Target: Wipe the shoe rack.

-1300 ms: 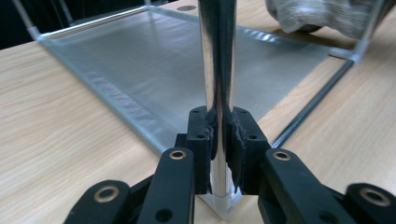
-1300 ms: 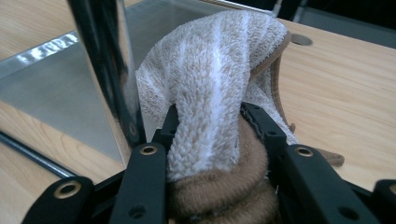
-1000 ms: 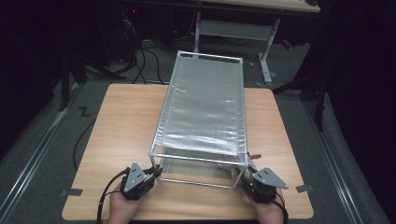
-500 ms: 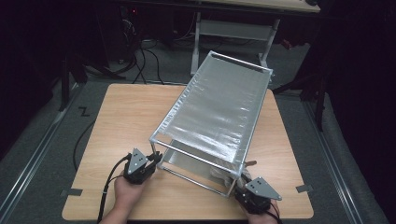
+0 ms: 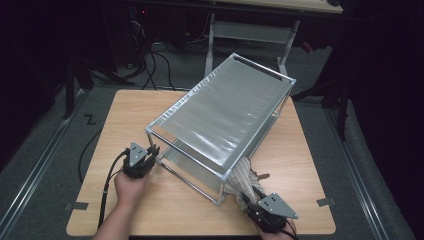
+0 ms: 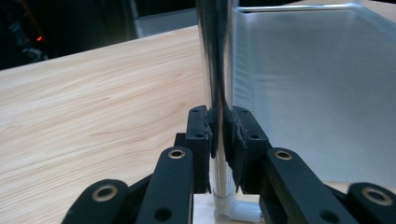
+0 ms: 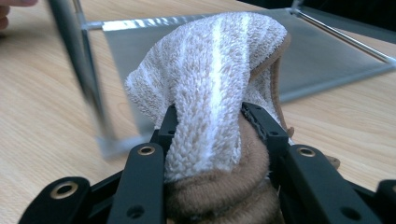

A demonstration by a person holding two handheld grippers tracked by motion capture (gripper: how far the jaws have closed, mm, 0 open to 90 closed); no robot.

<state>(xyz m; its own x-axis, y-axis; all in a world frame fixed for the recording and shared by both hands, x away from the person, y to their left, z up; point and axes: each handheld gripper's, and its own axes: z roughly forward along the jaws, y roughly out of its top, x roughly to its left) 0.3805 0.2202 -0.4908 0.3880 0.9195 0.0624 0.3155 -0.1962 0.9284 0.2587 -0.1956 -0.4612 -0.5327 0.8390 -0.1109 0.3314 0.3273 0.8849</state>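
A silvery metal rack (image 5: 225,112) with two shelves lies askew on the wooden table (image 5: 125,115), its far end swung right. My left gripper (image 5: 152,155) is shut on the rack's near-left upright post (image 6: 215,56); its jaws have just eased a touch, and the pads (image 6: 200,135) still press the post. By the rack's near-right corner my right gripper (image 5: 250,197) is shut on a brown and white striped towel (image 5: 242,177). In the right gripper view the towel (image 7: 215,70) bulges up between the jaws and hides part of the lower shelf (image 7: 317,60).
A blurred rack post (image 7: 79,60) stands left of the towel. Behind the table are a desk frame (image 5: 250,30) and floor cables (image 5: 150,60). My right hand is close to the table's near edge (image 5: 200,234). Bare wood lies left of the rack.
The rack has turned clockwise, far end swinging right. My left gripper moved forward with its post. The right gripper drew back toward the near edge, and the towel now shows in it.
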